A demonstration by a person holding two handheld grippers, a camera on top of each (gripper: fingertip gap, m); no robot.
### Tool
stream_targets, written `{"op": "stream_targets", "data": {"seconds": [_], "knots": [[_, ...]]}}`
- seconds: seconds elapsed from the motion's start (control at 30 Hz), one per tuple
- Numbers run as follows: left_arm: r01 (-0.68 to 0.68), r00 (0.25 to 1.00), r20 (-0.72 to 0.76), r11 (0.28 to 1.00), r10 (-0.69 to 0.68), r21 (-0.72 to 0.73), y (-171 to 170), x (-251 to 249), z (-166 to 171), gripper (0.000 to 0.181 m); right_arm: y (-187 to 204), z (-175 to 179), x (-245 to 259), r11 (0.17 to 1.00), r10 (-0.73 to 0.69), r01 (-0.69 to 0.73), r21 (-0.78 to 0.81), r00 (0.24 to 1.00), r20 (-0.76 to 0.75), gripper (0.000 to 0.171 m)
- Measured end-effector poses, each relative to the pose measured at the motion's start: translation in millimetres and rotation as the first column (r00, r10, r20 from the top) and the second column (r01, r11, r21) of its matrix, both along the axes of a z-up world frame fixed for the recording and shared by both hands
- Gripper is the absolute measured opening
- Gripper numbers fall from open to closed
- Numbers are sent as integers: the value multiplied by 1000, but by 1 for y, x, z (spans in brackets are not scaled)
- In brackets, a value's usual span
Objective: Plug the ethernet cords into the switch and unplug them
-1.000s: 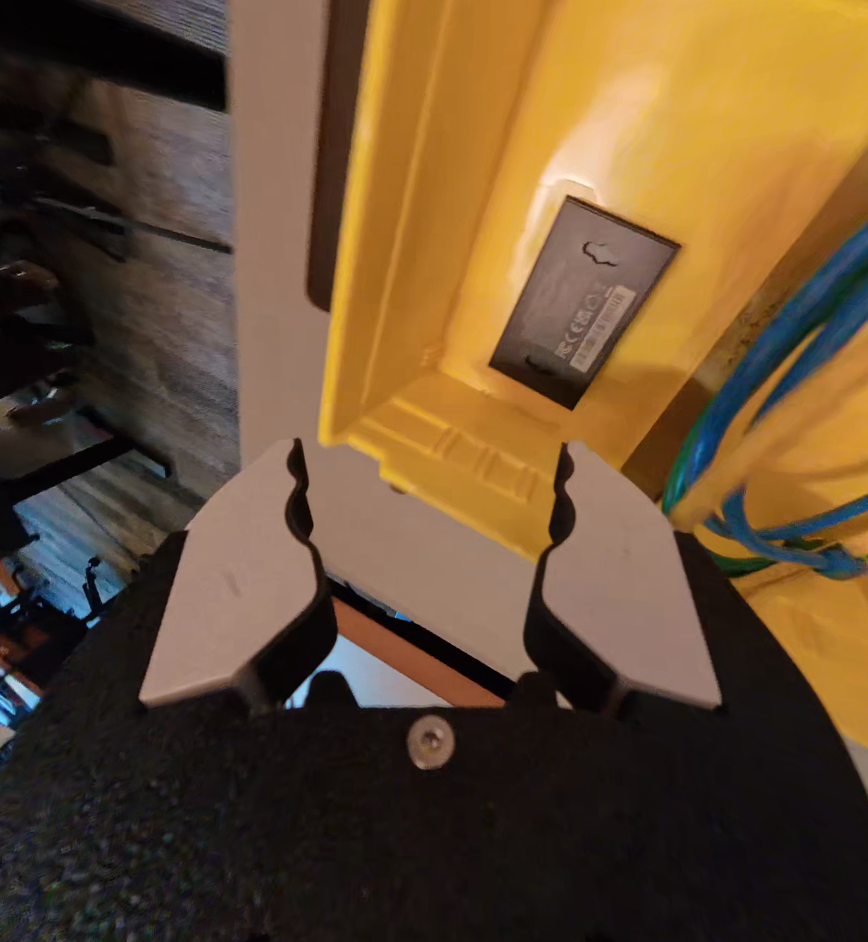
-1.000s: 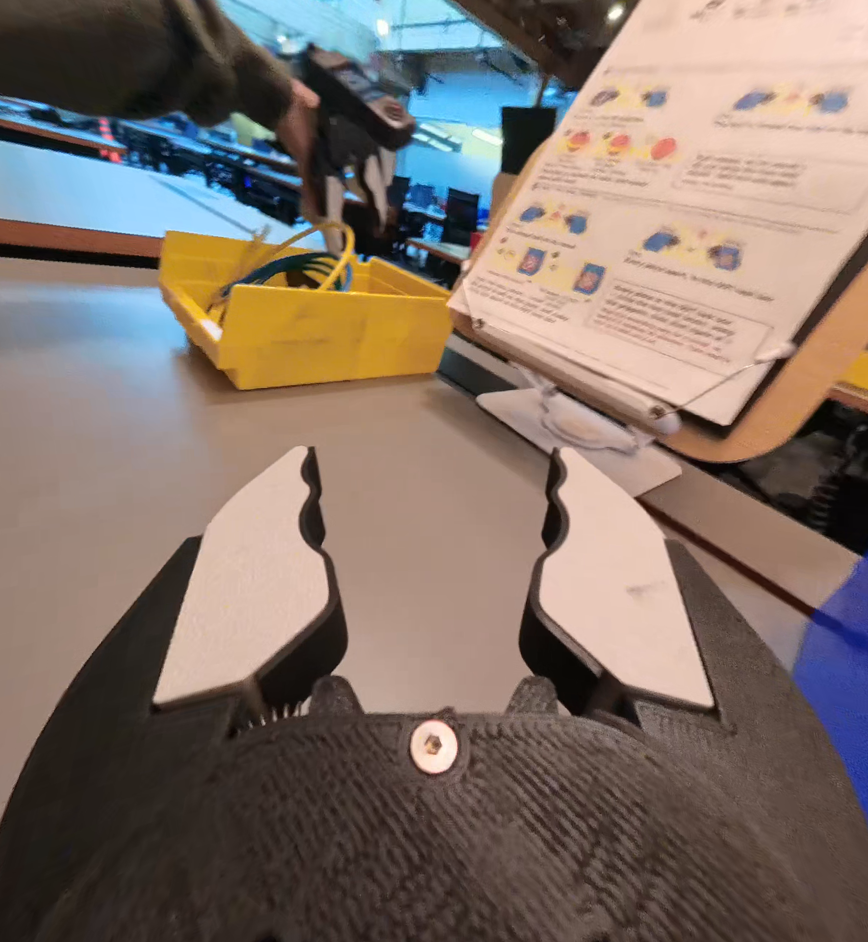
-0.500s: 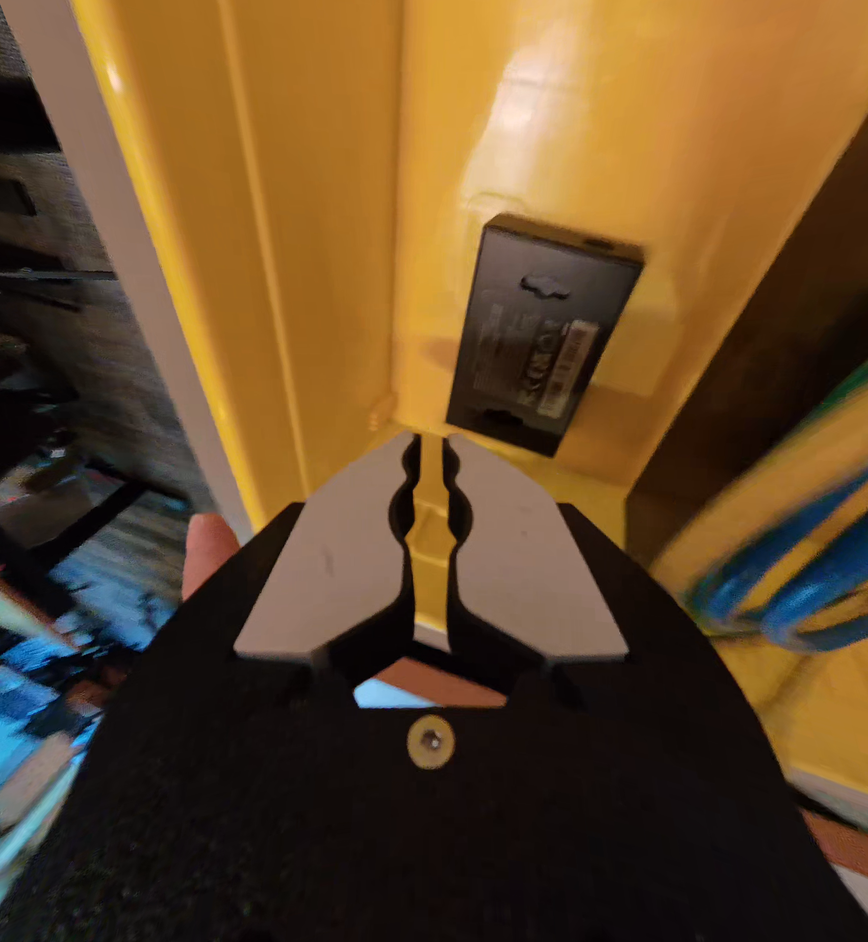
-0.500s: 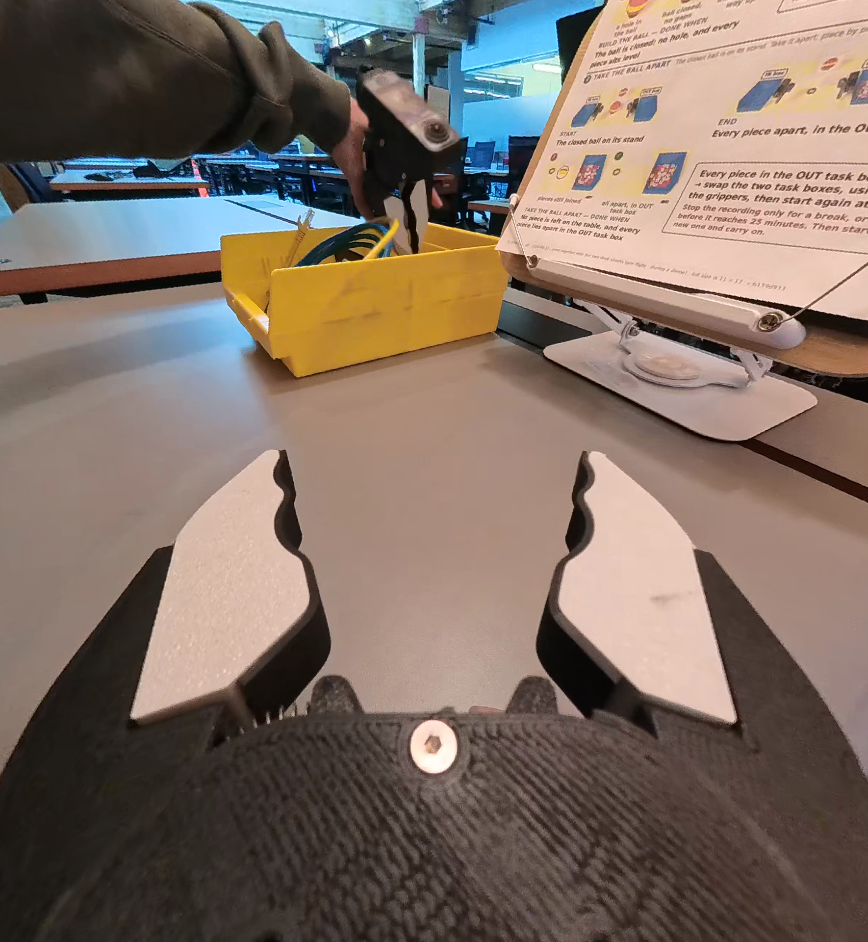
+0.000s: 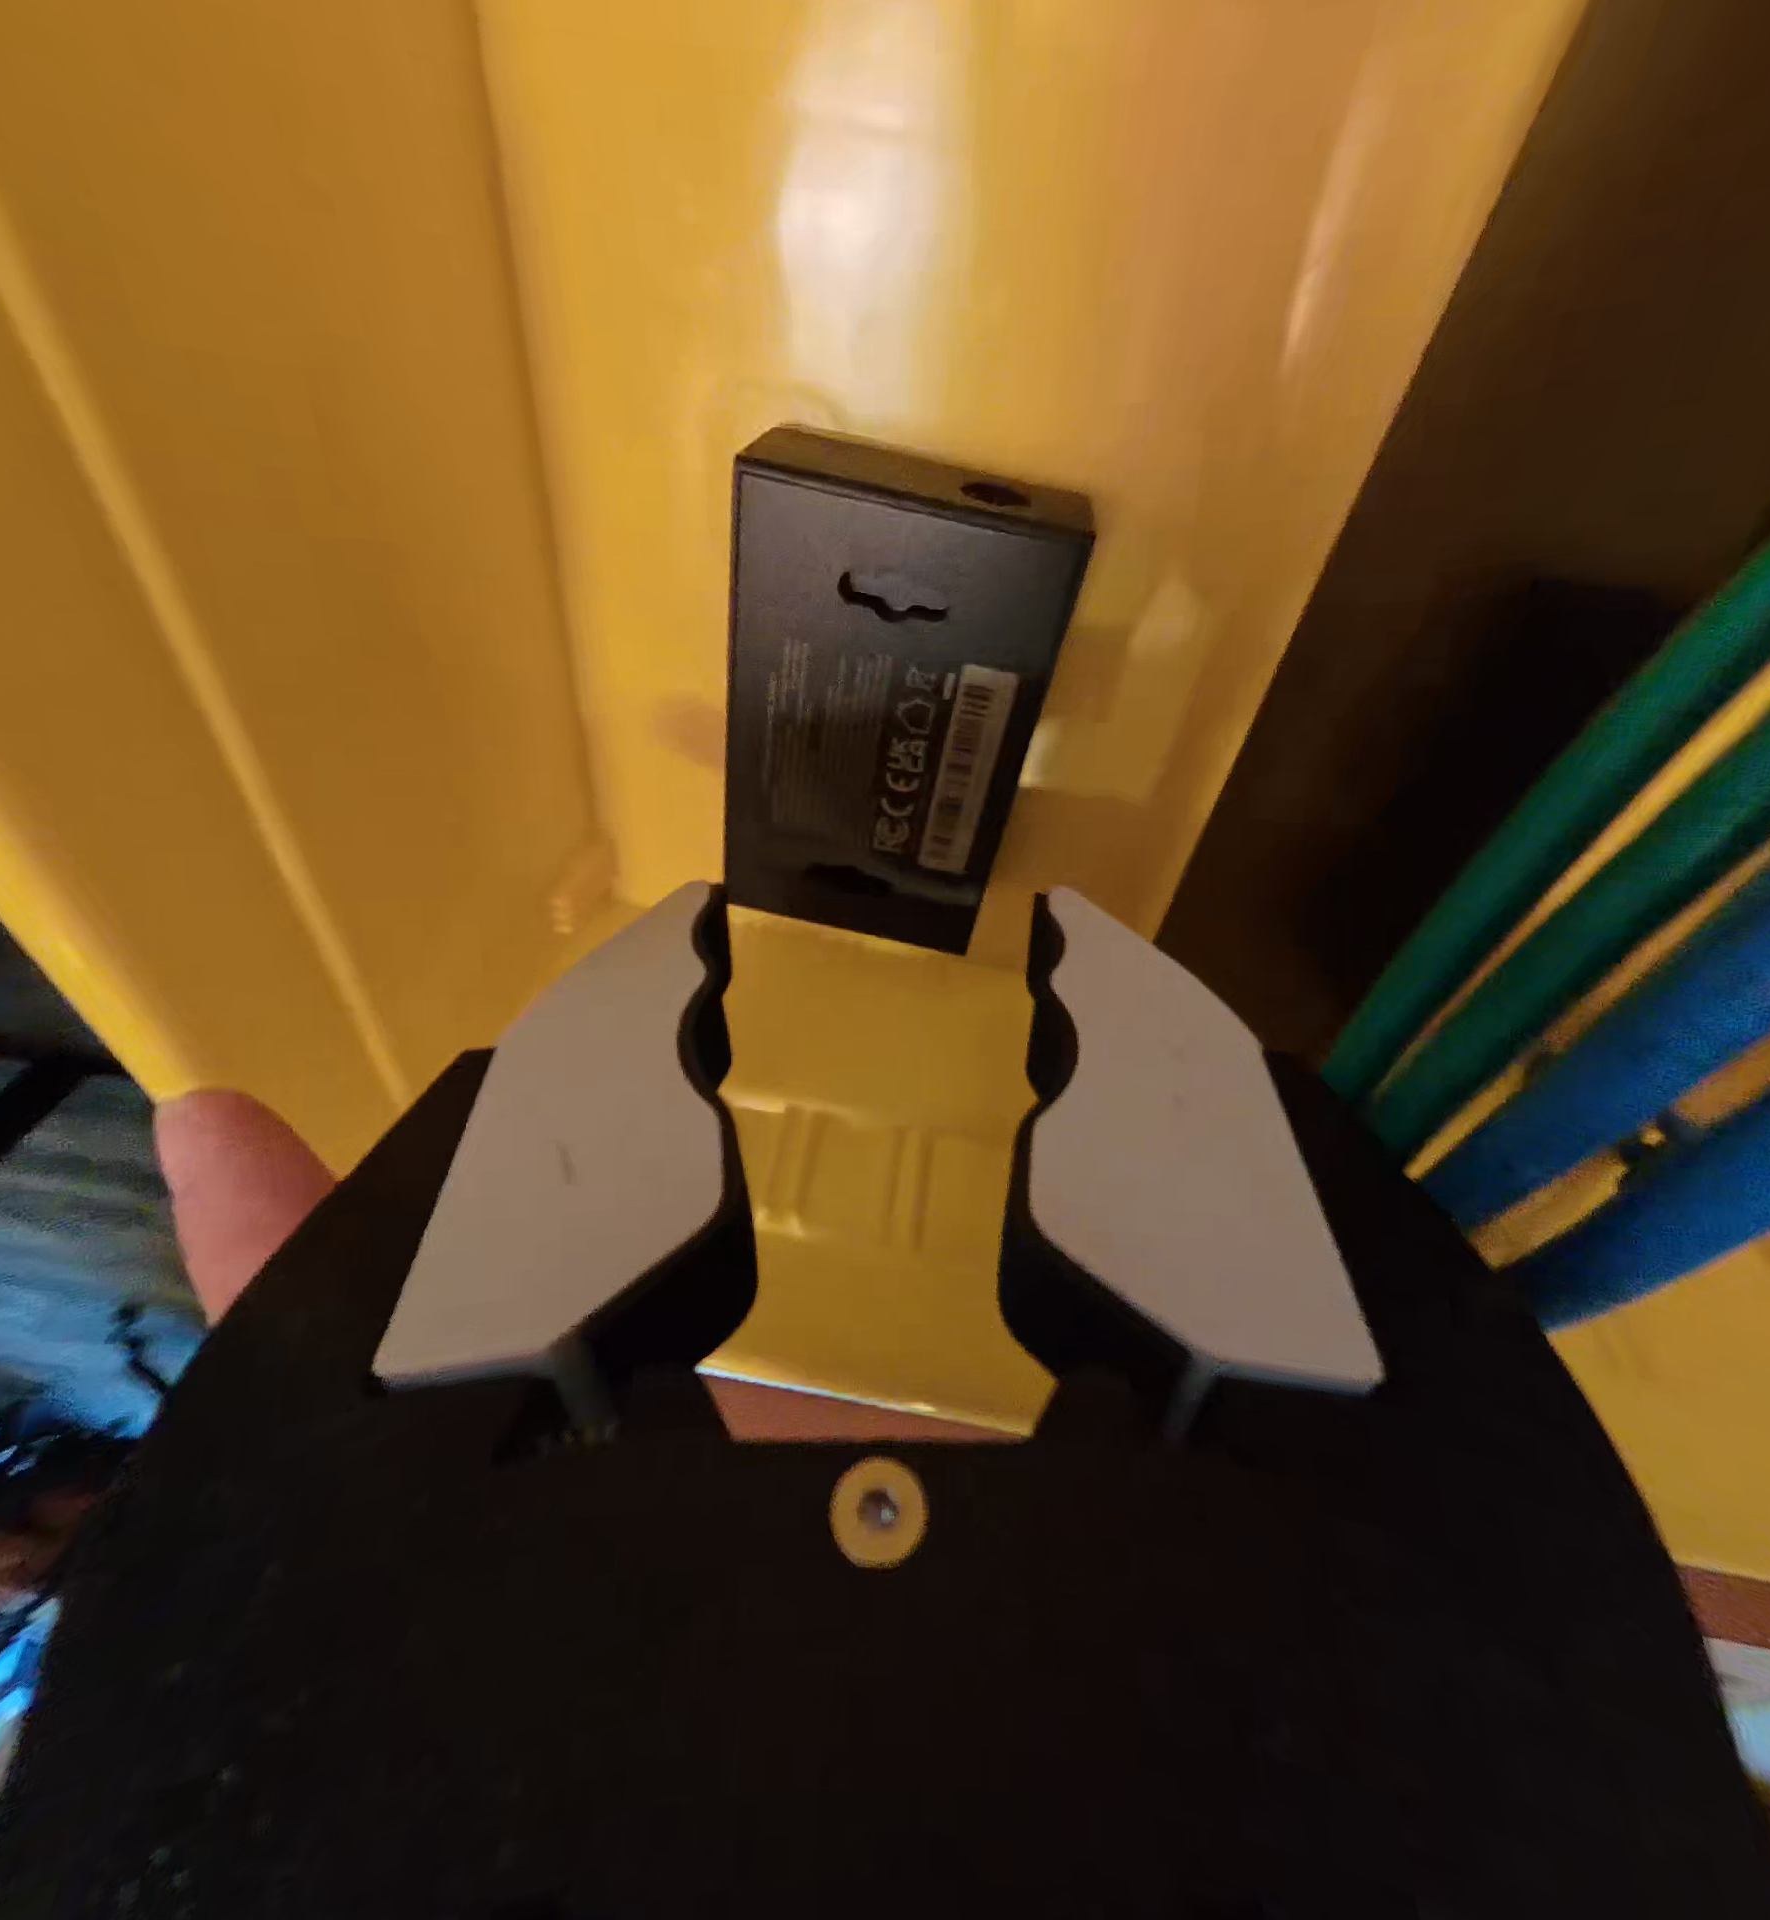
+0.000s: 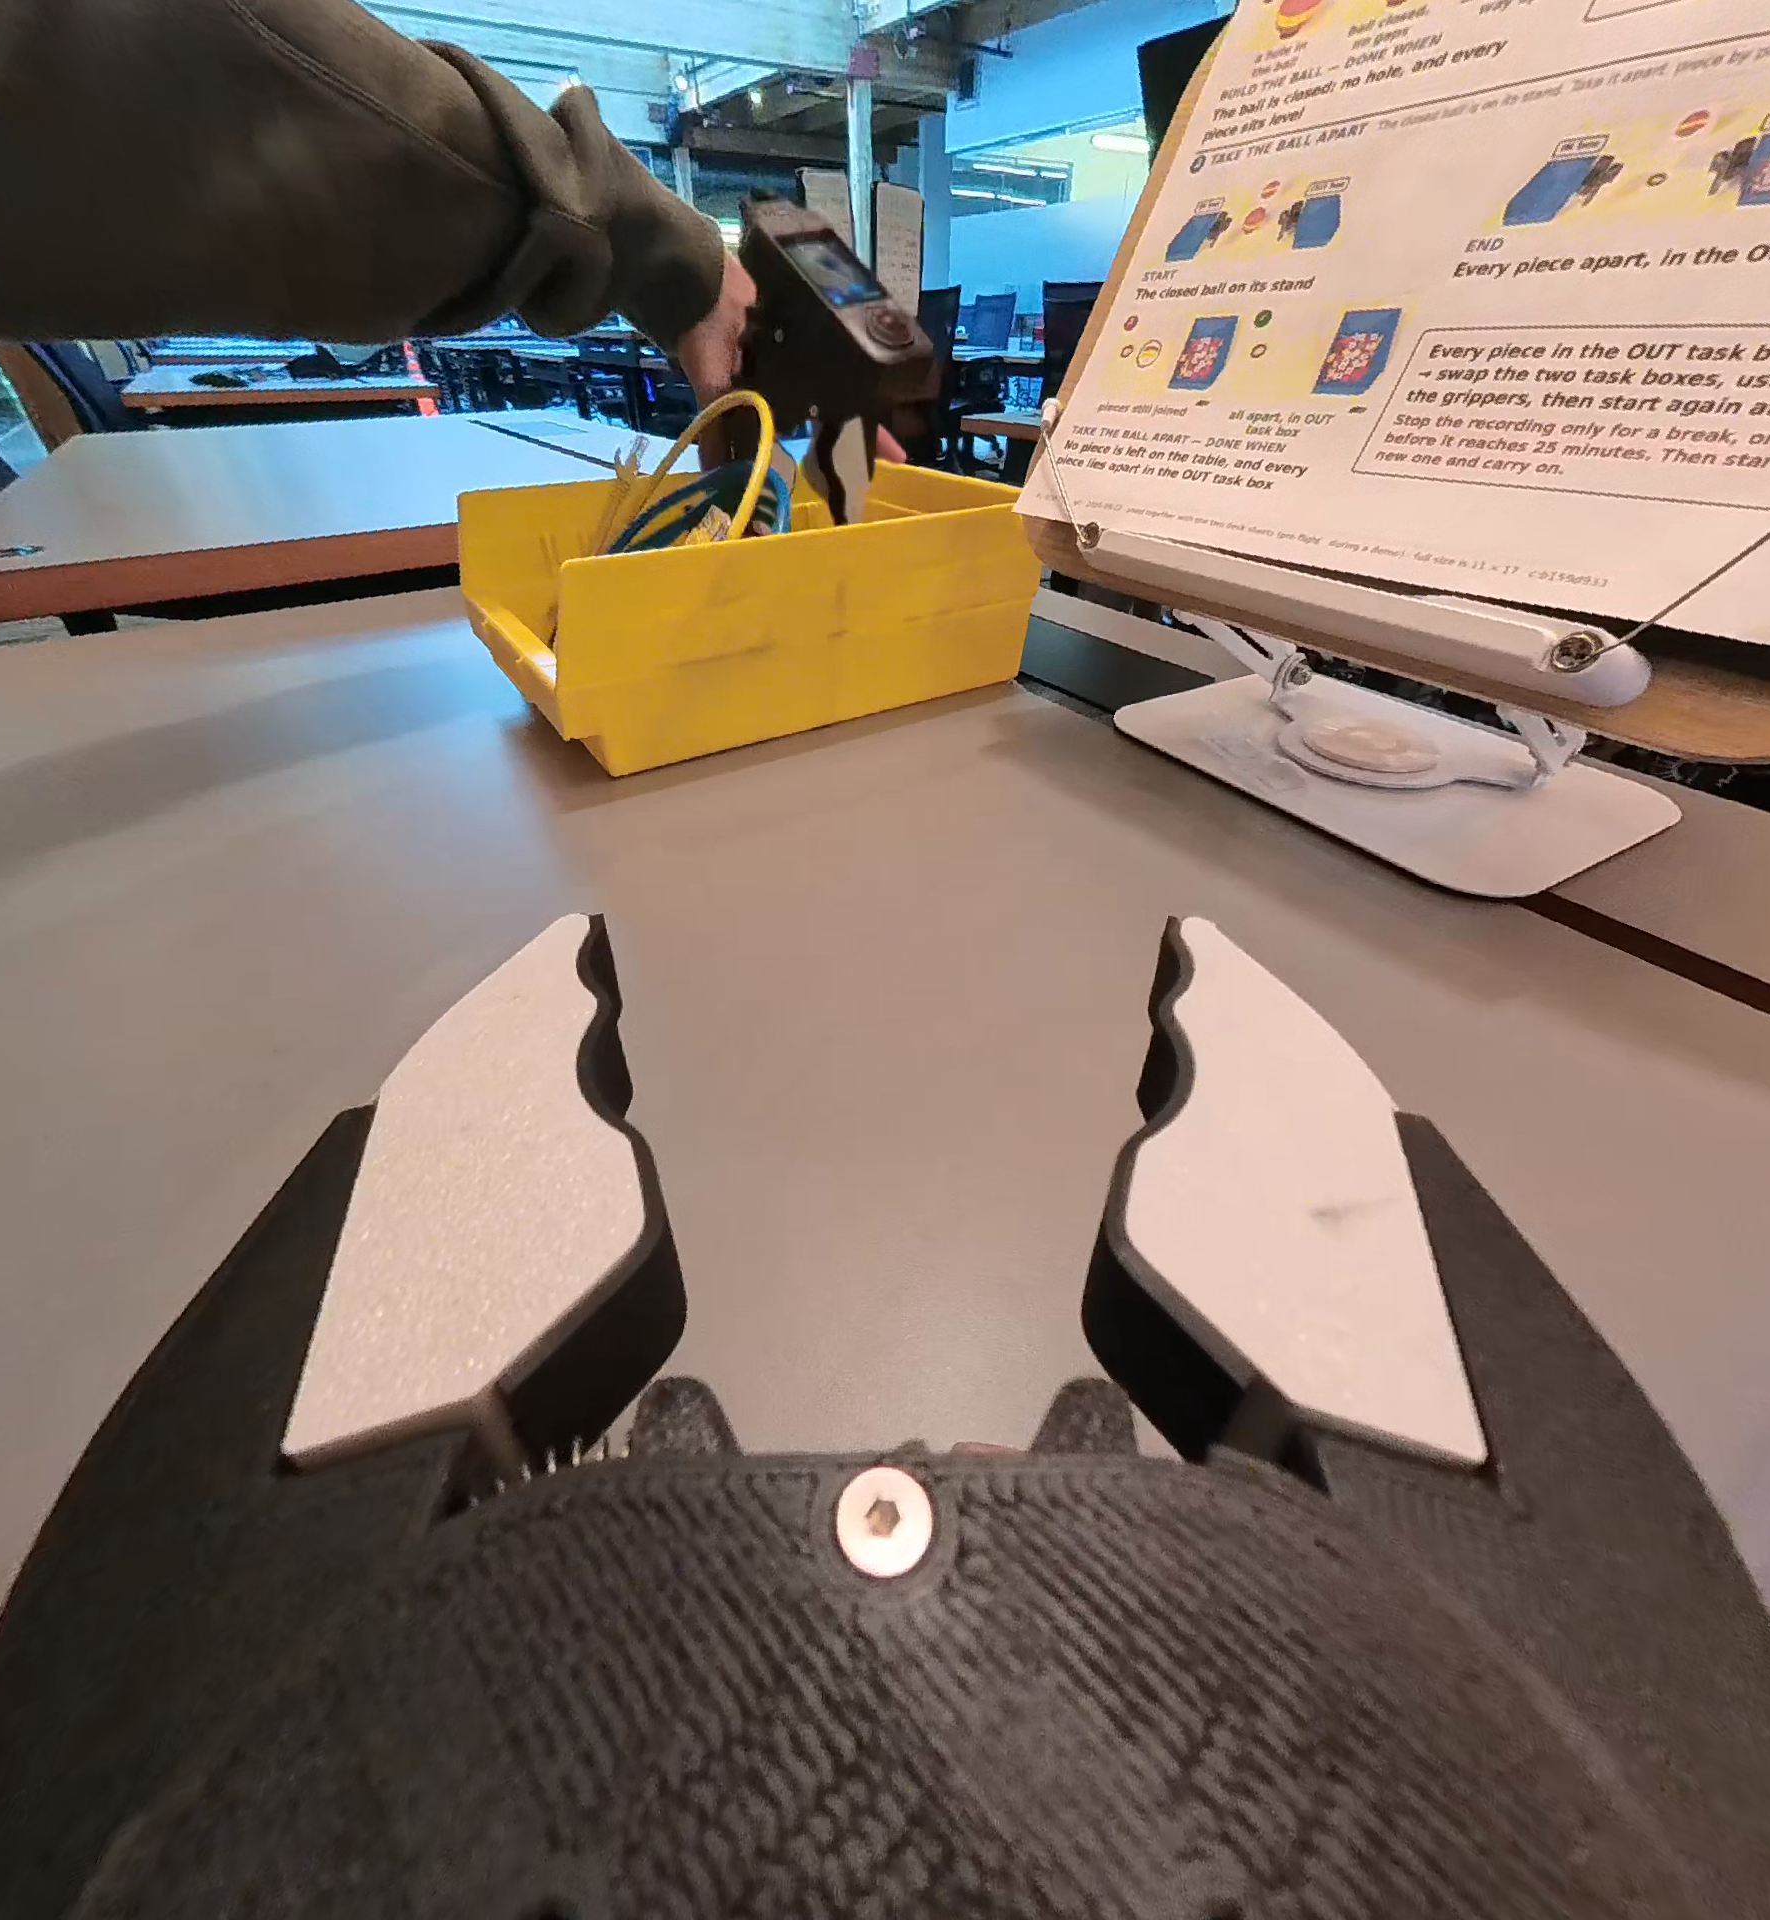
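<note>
In the left wrist view, a black switch (image 5: 886, 696) lies underside up on the floor of a yellow bin (image 5: 341, 416). My left gripper (image 5: 881, 914) is open and empty, its tips just short of the switch's near end. Blue, green and yellow ethernet cords (image 5: 1639, 1018) lie coiled in the bin's right compartment. In the right wrist view, my right gripper (image 6: 886, 935) is open and empty above the grey table (image 6: 860, 935). The bin (image 6: 756, 623) stands farther off there, with the cords (image 6: 715, 488) sticking up and the left gripper (image 6: 839, 447) reaching in.
A white stand with a printed instruction sheet (image 6: 1483, 312) stands at the table's right. A person's sleeved arm (image 6: 289, 177) reaches from the left over the bin. A divider wall (image 5: 1380, 520) splits the bin's compartments. More tables stand behind. Left tips to right tips: about 50 centimeters.
My left gripper has opened from nearly shut and moved closer to the switch inside the bin. The right gripper has shifted a little nearer the bin and stays open.
</note>
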State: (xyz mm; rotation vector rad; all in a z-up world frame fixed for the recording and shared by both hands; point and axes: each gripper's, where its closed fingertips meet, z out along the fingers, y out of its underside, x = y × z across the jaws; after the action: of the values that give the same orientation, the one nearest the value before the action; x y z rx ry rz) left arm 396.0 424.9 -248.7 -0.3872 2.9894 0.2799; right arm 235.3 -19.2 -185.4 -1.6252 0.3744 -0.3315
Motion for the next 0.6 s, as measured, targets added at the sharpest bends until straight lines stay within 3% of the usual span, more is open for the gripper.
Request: {"op": "stream_targets", "data": {"seconds": [0.1,0.33,0.6], "knots": [[38,999,0,998,-38,51,1,2,-5,59,0,0,0,1000,4,-4,2,1000,-11,97],[-12,999,-41,996,16,85,8,0,-20,64,1,-1,0,1000,7,-7,-4,1000,-12,94],[-25,999,45,991,19,133,13,11,-28,61,-2,-1,4,1000,0,0,14,999,-42,87]]}}
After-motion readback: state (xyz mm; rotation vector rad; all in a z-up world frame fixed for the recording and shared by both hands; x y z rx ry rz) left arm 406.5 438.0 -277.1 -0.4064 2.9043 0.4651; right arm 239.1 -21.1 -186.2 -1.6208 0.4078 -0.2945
